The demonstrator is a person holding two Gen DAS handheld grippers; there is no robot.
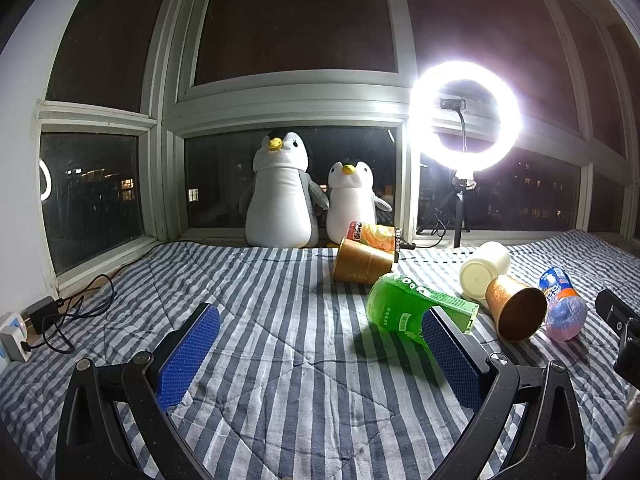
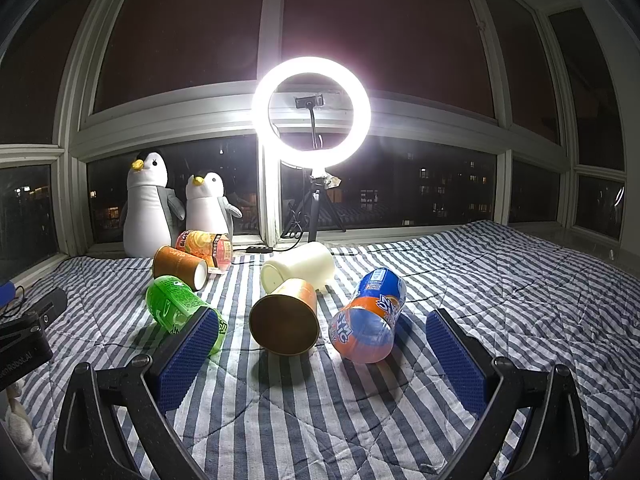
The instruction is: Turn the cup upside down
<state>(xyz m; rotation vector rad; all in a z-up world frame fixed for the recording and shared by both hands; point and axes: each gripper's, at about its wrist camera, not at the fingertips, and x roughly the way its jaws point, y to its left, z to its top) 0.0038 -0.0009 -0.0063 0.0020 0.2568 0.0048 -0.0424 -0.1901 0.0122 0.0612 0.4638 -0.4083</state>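
Note:
Several cups lie on their sides on the striped bedspread (image 1: 280, 320). A green cup (image 1: 404, 300) lies just beyond my left gripper's right finger; it also shows in the right wrist view (image 2: 176, 304). A brown paper cup (image 2: 286, 316) lies with its open mouth toward my right gripper, a blue-orange cup (image 2: 370, 320) beside it, a cream cup (image 2: 300, 266) behind. Another brown cup (image 2: 178, 266) and an orange-printed clear cup (image 2: 206, 248) lie farther back. My left gripper (image 1: 320, 328) is open and empty. My right gripper (image 2: 322, 332) is open and empty, just short of the brown cup.
Two plush penguins (image 1: 280, 196) stand at the window sill. A lit ring light on a tripod (image 2: 312, 110) stands behind the cups. A charger and cables (image 1: 44, 316) lie at the left edge. The striped bedspread (image 2: 500, 280) stretches to the right.

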